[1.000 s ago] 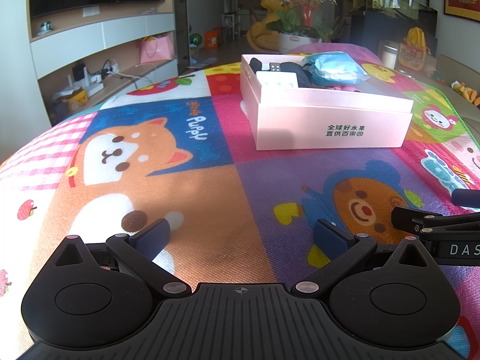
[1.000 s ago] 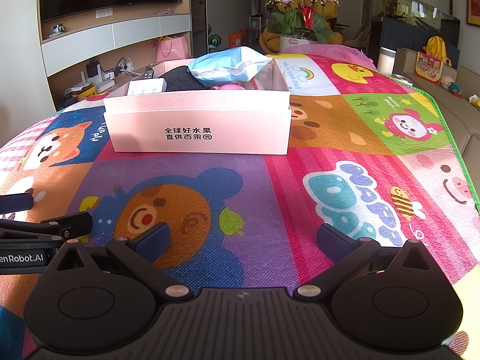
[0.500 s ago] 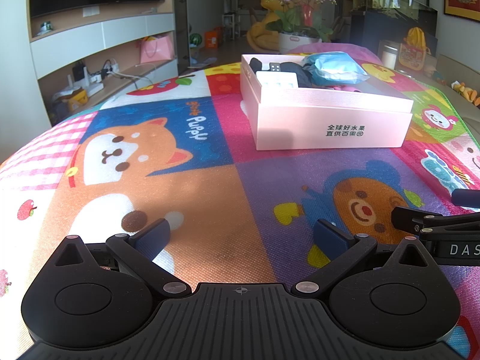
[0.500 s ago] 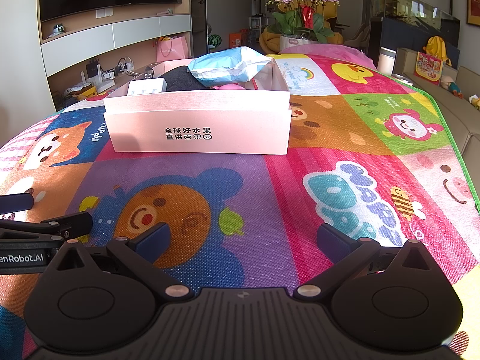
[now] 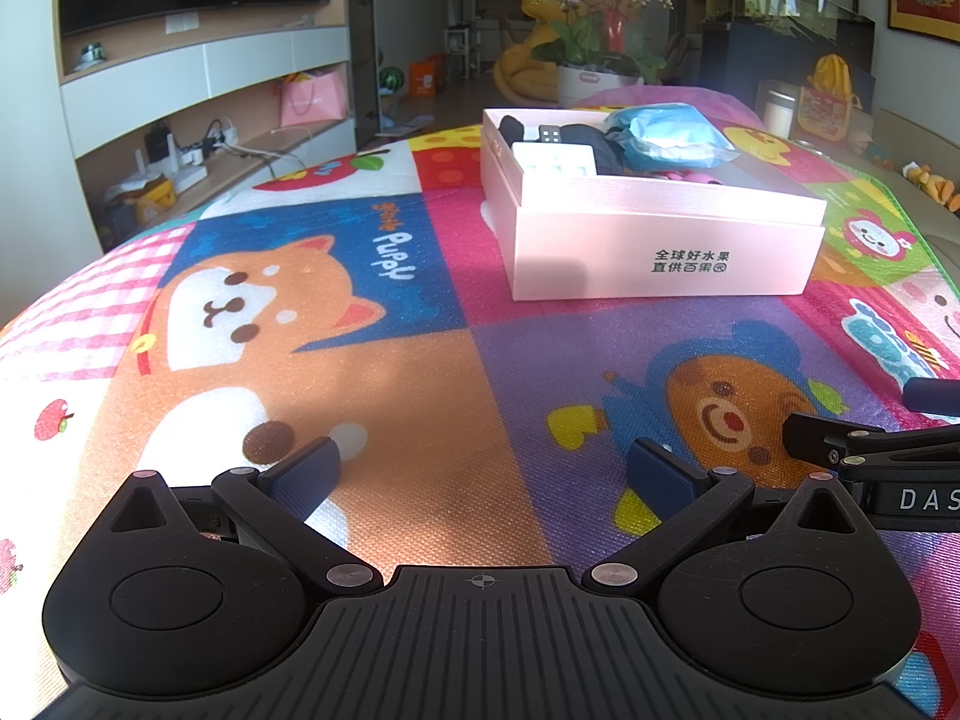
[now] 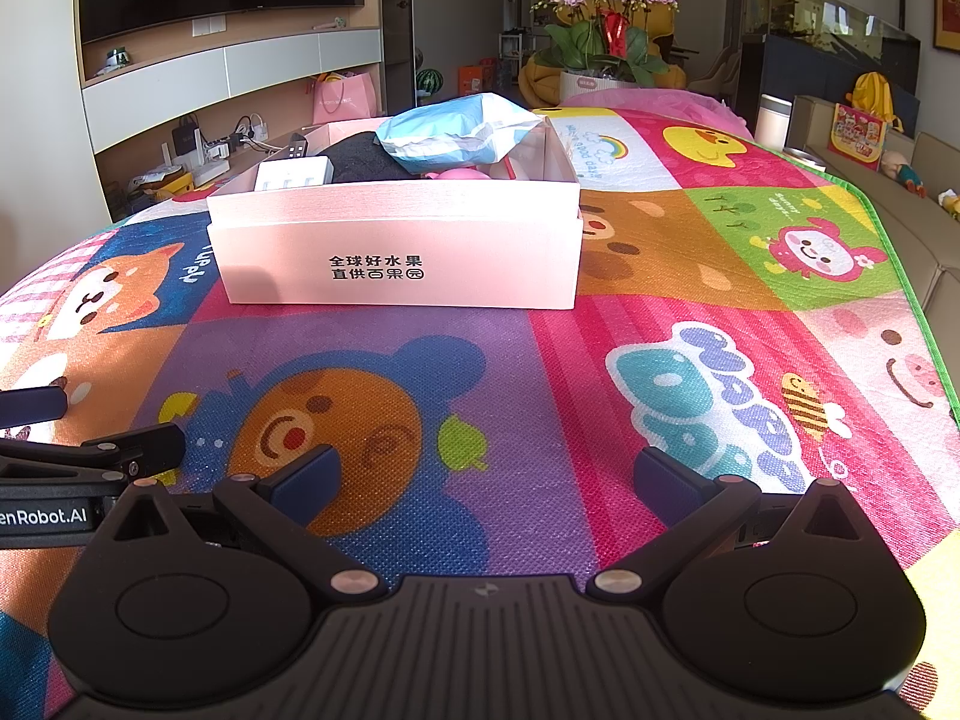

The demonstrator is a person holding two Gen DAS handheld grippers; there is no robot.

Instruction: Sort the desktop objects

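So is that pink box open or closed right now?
Open. The pink box has no lid on top, and a blue packet and a white item show inside.

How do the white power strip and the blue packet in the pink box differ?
The white power strip is a flat, rigid block lying low at the box's left end; the blue packet is soft, crinkled and bulging, piled higher than the pink box rim, further right. The strip shows sockets; the packet looks plain. Both sit inside the box, untouched by either gripper.
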